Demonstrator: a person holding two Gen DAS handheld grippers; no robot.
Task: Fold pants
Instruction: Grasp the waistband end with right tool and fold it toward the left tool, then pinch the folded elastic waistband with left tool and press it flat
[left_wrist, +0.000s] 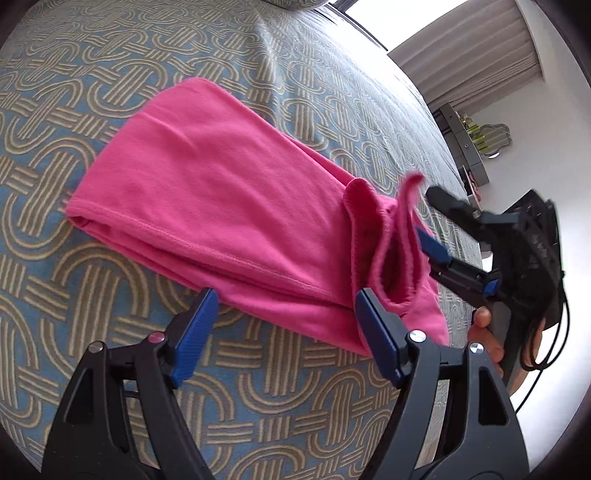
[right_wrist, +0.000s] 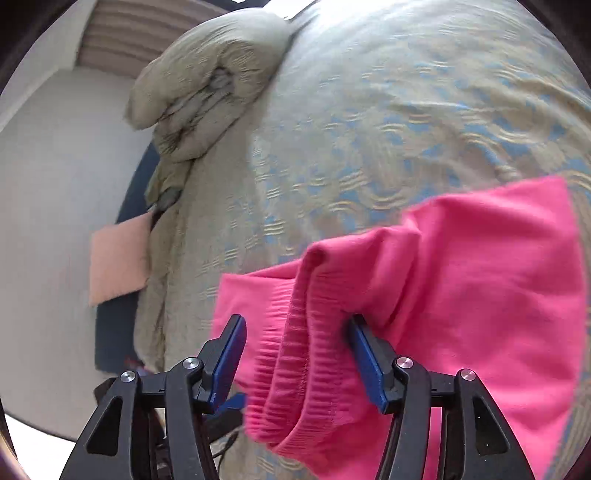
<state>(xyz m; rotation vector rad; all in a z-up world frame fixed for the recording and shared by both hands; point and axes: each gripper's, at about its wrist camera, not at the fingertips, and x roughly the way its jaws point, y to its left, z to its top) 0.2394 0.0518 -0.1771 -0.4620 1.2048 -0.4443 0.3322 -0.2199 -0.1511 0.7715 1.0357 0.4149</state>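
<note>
Pink pants (left_wrist: 207, 206) lie folded on a bed with a blue and tan patterned cover (left_wrist: 110, 74). My left gripper (left_wrist: 284, 314) is open just above the near edge of the pants, holding nothing. My right gripper (left_wrist: 428, 218) shows at the right of the left wrist view, open, with the ribbed pink waistband (left_wrist: 391, 240) standing loosely between its fingers. In the right wrist view the right gripper (right_wrist: 295, 332) is open with the waistband (right_wrist: 299, 350) bunched between the blue pads, and the pants (right_wrist: 480, 295) spread to the right.
A crumpled grey-green duvet (right_wrist: 199, 88) lies at the far left of the bed. A pink cushion (right_wrist: 118, 258) sits beside the bed edge. Curtains (left_wrist: 472, 62) and a dark shelf (left_wrist: 469, 147) stand beyond the bed's far side.
</note>
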